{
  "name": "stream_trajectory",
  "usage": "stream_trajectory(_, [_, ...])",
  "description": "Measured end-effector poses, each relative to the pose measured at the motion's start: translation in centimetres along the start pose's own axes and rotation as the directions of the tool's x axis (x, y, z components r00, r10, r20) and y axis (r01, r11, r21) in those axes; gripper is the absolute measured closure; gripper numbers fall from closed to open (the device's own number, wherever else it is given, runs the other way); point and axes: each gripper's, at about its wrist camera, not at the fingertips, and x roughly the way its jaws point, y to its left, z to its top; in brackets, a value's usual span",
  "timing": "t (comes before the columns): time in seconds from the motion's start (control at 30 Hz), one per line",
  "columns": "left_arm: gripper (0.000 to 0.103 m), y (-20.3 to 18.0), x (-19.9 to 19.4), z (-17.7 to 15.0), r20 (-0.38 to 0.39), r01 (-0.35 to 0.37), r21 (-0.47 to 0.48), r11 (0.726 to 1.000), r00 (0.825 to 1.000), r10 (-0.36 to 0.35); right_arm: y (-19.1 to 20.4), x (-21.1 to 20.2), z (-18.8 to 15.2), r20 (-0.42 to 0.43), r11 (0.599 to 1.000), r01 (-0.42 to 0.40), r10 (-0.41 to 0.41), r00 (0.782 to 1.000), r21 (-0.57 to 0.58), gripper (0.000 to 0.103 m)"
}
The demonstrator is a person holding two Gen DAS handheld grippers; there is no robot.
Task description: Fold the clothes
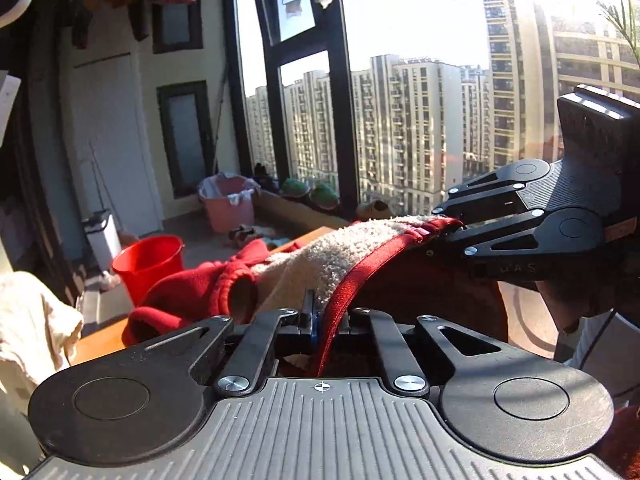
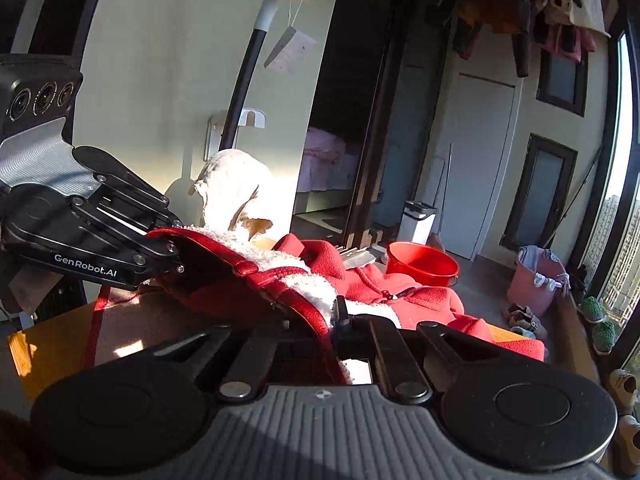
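Both grippers clamp the zipper edge of the red fleece jacket with white sherpa lining (image 1: 320, 264): left gripper (image 1: 320, 322), right gripper (image 2: 338, 320). It drapes over the wooden table (image 2: 48, 344), sleeves near the far edge.

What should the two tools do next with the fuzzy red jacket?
Probably carry the held edge forward over the sleeves, then lower it. Both the left tool and the right tool are shut on the red jacket, holding its fleece-lined edge up off the wooden table while the rest lies bunched and unfolded.
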Motion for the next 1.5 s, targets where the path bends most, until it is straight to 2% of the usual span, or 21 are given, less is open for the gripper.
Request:
stream_trajectory(0.07, [0.096,-0.4,-1.6,-0.1,-0.002,0.039,-0.001,0.999,0.999,-0.039,-0.2,-1.3,0.5,-0.015,0.996,-0.071,0.072,0.997,0.044,0.097])
stream_trajectory(0.13, [0.091,-1.0,-2.2,-1.6,-0.063,0.071,0.002,0.997,0.996,-0.071,0.3,-1.6,-0.9,-0.091,0.989,-0.136,0.142,0.986,0.063,0.097])
stream_trajectory(0.2, [0.088,-1.9,-2.1,-4.3,-0.17,0.117,0.004,0.993,0.979,-0.115,1.7,-1.3,-3.7,-0.211,0.985,-0.164,0.17,0.963,0.045,0.097])
stream_trajectory(0.27, [0.084,-2.8,-1.6,-7.5,-0.28,0.148,0.003,0.989,0.949,-0.141,2.8,-0.6,-6.8,-0.321,0.985,-0.173,0.172,0.931,0.026,0.096])
stream_trajectory(0.33, [0.084,-3.3,-0.8,-10.6,-0.371,0.167,-0.042,0.985,0.913,-0.171,3.3,0.1,-9.0,-0.384,0.981,-0.186,0.192,0.903,0.053,0.095])
stream_trajectory(0.4, [0.082,-3.2,-0.4,-12.2,-0.396,0.147,-0.079,0.986,0.903,-0.166,3.9,0.9,-10.3,-0.41,0.98,-0.193,0.192,0.892,0.04,0.092])
stream_trajectory(0.47, [0.073,-2.3,-0.4,-13.3,-0.345,0.131,-0.133,0.982,0.923,-0.17,4.8,1.0,-11.1,-0.37,0.982,-0.187,0.173,0.913,-0.002,0.09])
stream_trajectory(0.53, [0.052,-1.0,-0.5,-14.3,-0.256,0.137,-0.222,0.966,0.947,-0.193,5.0,1.3,-11.5,-0.326,0.986,-0.168,0.155,0.933,-0.012,0.09])
stream_trajectory(0.6, [0.048,-0.5,-0.5,-15.4,-0.173,0.139,-0.255,0.957,0.967,-0.187,4.7,1.5,-12.2,-0.27,0.989,-0.149,0.144,0.952,0.003,0.09])
stream_trajectory(0.67, [0.048,-0.8,-0.2,-16.3,-0.113,0.114,-0.202,0.973,0.984,-0.139,4.4,2.1,-13.0,-0.215,0.991,-0.131,0.126,0.968,-0.011,0.09])
stream_trajectory(0.77, [0.048,-1.0,0.4,-16.9,-0.055,0.084,-0.187,0.979,0.994,-0.095,4.4,1.7,-13.7,-0.168,0.995,-0.092,0.086,0.982,-0.028,0.09])
stream_trajectory(0.87, [0.048,-0.2,0.6,-17.2,-0.017,0.12,-0.283,0.952,0.991,-0.13,3.9,1.3,-13.9,-0.157,0.996,-0.083,0.085,0.984,0.02,0.089])
stream_trajectory(1.0, [0.048,0.7,0.6,-17.2,-0.013,0.147,-0.328,0.933,0.987,-0.16,3.8,0.6,-14.1,-0.148,0.995,-0.089,0.093,0.984,0.037,0.089])
stream_trajectory(1.1, [0.048,1.1,1.0,-17.5,-0.01,0.138,-0.295,0.946,0.989,-0.147,3.8,0.5,-14.0,-0.142,0.994,-0.084,0.093,0.986,0.067,0.089])
stream_trajectory(1.23, [0.049,3.6,2.4,-17.1,-0.001,0.14,-0.317,0.938,0.989,-0.148,4.7,1.8,-13.6,-0.134,0.997,-0.047,0.054,0.99,0.059,0.089])
stream_trajectory(1.4, [0.048,4.4,4.1,-16.1,-0.022,0.13,-0.306,0.943,0.989,-0.144,4.0,2.4,-13.1,-0.138,0.997,-0.023,0.033,0.99,0.072,0.089])
stream_trajectory(1.47, [0.04,3.4,4.3,-15.5,-0.045,0.117,-0.281,0.953,0.99,-0.135,3.3,3.0,-12.8,-0.146,0.996,-0.017,0.03,0.989,0.09,0.089])
stream_trajectory(1.5, [0.029,2.7,4.2,-15.3,-0.057,0.113,-0.262,0.958,0.99,-0.133,3.2,3.2,-12.8,-0.147,0.995,-0.017,0.031,0.989,0.097,0.089])
